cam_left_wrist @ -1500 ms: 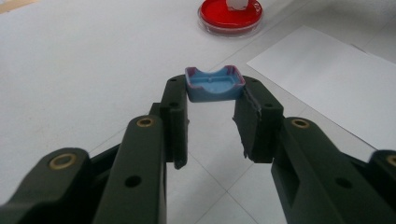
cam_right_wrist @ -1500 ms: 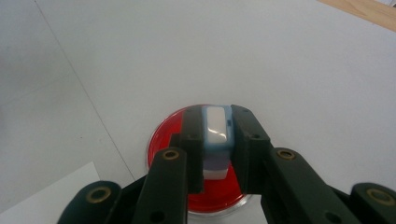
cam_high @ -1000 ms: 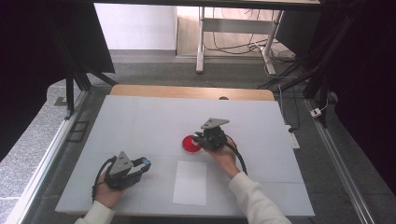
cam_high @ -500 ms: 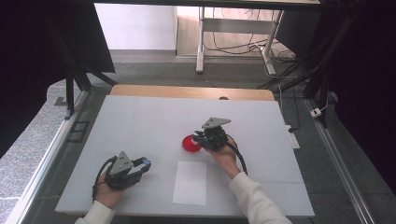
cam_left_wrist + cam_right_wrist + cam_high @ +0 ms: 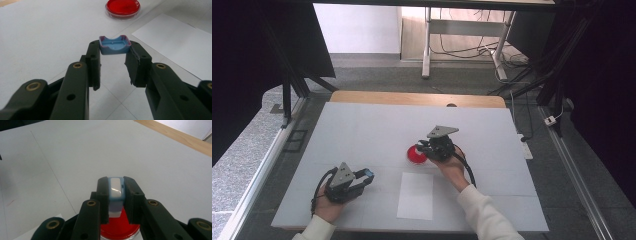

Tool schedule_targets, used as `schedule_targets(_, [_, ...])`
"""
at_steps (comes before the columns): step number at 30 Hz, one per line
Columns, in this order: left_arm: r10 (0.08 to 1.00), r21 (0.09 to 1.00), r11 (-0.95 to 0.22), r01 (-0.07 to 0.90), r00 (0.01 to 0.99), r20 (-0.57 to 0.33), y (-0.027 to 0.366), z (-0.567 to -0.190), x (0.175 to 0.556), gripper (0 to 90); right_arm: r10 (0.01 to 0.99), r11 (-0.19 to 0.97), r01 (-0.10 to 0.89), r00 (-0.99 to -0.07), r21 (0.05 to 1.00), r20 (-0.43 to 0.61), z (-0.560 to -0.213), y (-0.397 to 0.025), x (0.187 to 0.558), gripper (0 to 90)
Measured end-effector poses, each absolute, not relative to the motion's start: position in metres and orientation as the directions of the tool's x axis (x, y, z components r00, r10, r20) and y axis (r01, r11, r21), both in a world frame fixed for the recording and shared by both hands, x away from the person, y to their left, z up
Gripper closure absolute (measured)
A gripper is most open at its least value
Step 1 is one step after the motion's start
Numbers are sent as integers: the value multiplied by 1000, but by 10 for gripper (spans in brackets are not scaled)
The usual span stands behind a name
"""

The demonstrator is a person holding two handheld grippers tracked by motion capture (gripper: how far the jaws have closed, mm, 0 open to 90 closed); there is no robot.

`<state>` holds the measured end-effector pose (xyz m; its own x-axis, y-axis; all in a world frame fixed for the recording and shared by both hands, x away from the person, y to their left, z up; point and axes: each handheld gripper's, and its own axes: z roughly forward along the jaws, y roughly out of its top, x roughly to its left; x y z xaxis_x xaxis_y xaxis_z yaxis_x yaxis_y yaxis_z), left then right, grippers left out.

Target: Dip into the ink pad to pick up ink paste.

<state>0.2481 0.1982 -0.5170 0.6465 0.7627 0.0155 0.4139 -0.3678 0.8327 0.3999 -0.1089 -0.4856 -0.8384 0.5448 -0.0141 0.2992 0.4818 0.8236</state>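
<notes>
Right gripper view: jaws of right gripper [image 5: 115,192] clamped on a small blue-and-white piece [image 5: 115,188] held over the red dish [image 5: 119,227], likely for dabbing; left gripper [image 5: 114,53] pinching a blue cap [image 5: 114,45] aside, above the counter [image 5: 362,125].

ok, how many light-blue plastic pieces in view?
2. One blue cap is pinched in the left gripper near the table's front left; one blue piece is clamped in the right gripper above the red dish. Others could be hidden.
</notes>
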Motion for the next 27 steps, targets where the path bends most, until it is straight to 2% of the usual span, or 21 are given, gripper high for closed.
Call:
schedule_targets(8, [763,833,-368,413,647,16,199,-517,248,653,539,520,328,-842,789,-5,-497,-104,403,753])
schedule_targets(27, [762,834,-369,411,647,19,199,-517,247,652,542,513,340,-841,789,10,-501,-105,404,754])
